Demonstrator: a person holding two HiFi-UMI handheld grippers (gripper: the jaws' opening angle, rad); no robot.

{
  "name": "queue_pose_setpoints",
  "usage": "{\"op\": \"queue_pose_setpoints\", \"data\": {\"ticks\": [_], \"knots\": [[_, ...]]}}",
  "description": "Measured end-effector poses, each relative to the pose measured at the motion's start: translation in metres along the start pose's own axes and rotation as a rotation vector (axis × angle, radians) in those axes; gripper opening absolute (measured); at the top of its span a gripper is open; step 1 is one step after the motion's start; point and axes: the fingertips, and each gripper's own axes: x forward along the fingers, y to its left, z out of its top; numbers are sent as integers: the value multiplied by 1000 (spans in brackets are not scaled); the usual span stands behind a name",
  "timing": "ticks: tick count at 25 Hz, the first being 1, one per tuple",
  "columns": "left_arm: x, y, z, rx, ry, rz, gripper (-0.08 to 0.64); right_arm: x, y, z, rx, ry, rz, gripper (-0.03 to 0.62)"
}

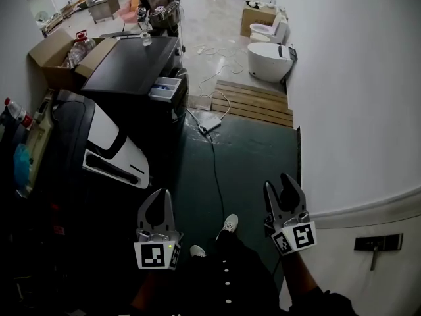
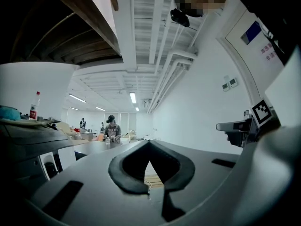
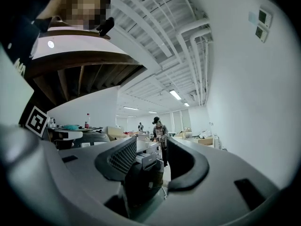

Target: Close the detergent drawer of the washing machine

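Two hand-held grippers sit low in the head view, both pointing level toward the far end of the room. We read the left hand-held gripper point(image 1: 160, 195) as clenched: its tips meet in its own view, with nothing caught between them. We read the right hand-held gripper point(image 1: 277, 182) as released, jaws well apart and nothing gripped. Its own view shows the detergent drawer point(image 3: 146, 159) only far off, through the gap. Each gripper carries its marker cube at the rear.

Just behind them we see the wearer's dark clothing and a white shoe point(image 1: 228, 224) on the dark green floor point(image 1: 250, 157). A cable point(image 1: 214, 163) runs over that floor up to a white block point(image 1: 210, 122).

In the head view we find the detergent drawer pulled out of the upper front corner of the washing machine point(image 1: 128, 68). Its pale compartments are exposed, and it is well apart from both grippers. The machine is dark-topped and sits at upper left. A person point(image 1: 158, 2) stands behind it, and an open cardboard box point(image 1: 56, 56) is at its left. Wooden boards point(image 1: 253, 102) lie right of the drawer. Two white toilets point(image 1: 270, 51) stand beyond them by the white wall.
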Motion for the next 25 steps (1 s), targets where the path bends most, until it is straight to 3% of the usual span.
{"op": "queue_pose_setpoints", "data": {"ticks": [25], "knots": [[122, -20, 15, 32, -16, 78, 11, 102, -91, 4, 7, -4, 91, 186]]}}
